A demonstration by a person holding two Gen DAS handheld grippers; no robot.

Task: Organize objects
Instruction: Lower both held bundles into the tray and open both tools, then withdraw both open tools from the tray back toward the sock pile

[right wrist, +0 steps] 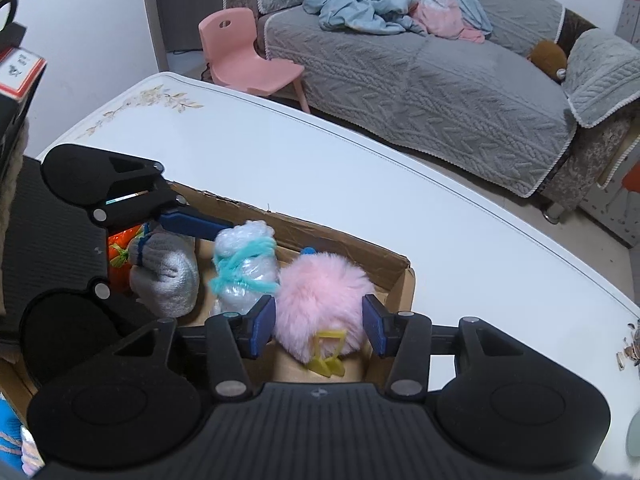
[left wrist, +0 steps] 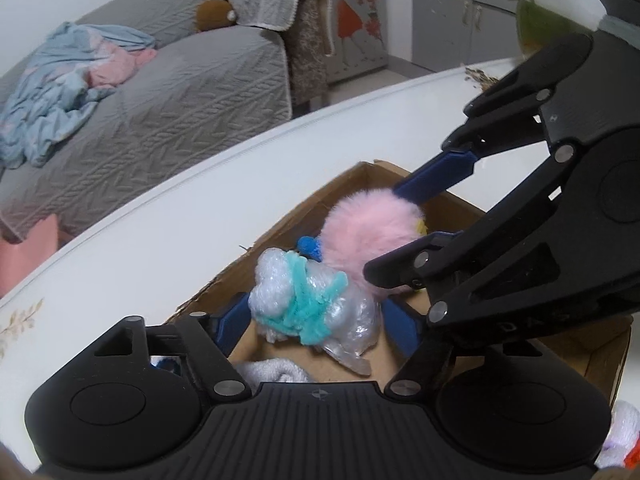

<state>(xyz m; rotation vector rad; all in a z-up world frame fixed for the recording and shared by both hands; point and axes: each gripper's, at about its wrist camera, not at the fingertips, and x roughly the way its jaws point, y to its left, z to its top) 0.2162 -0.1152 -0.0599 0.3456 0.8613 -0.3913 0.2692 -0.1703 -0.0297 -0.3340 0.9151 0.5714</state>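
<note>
An open cardboard box (left wrist: 304, 200) (right wrist: 340, 236) sits on a white table (right wrist: 280, 152). Inside it lie a clear plastic bundle tied with teal pipe cleaner (left wrist: 312, 304) (right wrist: 248, 268) and a fluffy pink pompom (left wrist: 360, 232) (right wrist: 320, 300) with a yellow plastic piece (right wrist: 328, 356). My left gripper (left wrist: 320, 324) is open, its blue fingers (left wrist: 236, 316) on either side of the plastic bundle with small gaps. My right gripper (right wrist: 320, 324) (left wrist: 382, 232) is open around the pompom, and only fur brushes the pads. A grey cloth bundle tied with blue (right wrist: 168, 276) stands at the box's left end.
An orange item (right wrist: 120, 248) and a small blue ball (left wrist: 308, 246) also lie in the box. A grey sofa (right wrist: 420, 80) with a blue blanket and a pink chair (right wrist: 244, 52) stand beyond the table. Crumbs (right wrist: 630, 344) lie near the table's right edge.
</note>
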